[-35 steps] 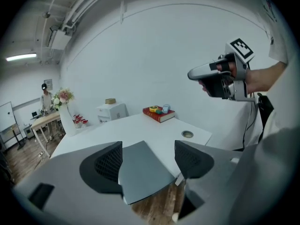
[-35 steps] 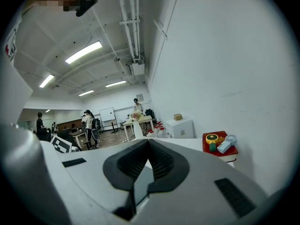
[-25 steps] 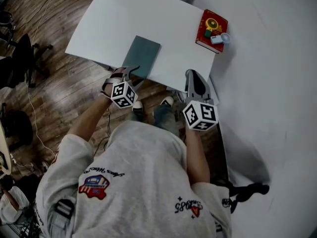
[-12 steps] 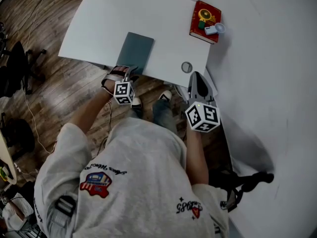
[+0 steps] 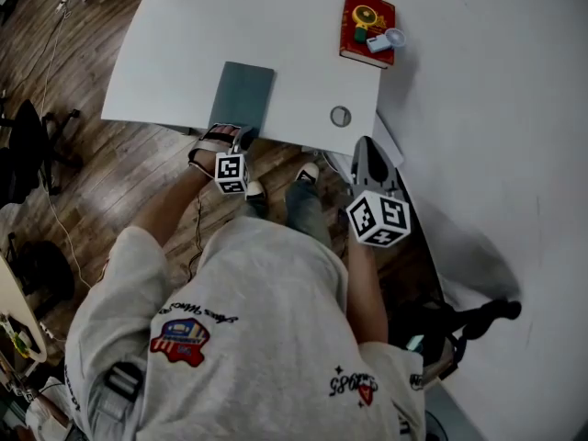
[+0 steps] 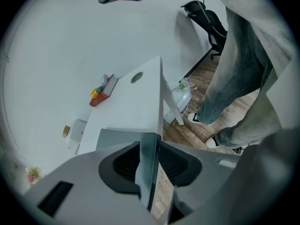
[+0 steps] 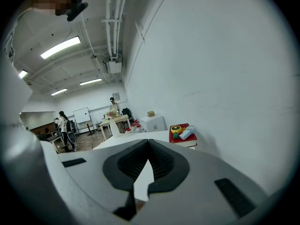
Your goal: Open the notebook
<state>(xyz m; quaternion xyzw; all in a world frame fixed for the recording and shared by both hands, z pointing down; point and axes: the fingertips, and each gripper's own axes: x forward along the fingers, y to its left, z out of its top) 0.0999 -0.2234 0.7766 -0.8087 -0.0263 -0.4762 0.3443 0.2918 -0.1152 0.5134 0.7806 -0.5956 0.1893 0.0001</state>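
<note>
White tabletop [image 5: 184, 53] stands over a wood floor beside a pale wall, and the grey-green notebook [image 5: 243, 92] lies at its near edge, right in front of me. My left gripper [image 5: 241, 136] points down at that edge; its jaws have just been closing, and the pads [image 6: 124, 161] press on the notebook's near edge from both sides. My right gripper [image 5: 365, 145] hangs just off the table's near right corner, jaws together on nothing. A red book [image 5: 368, 28] sits at the far right corner, well apart from the notebook.
</note>
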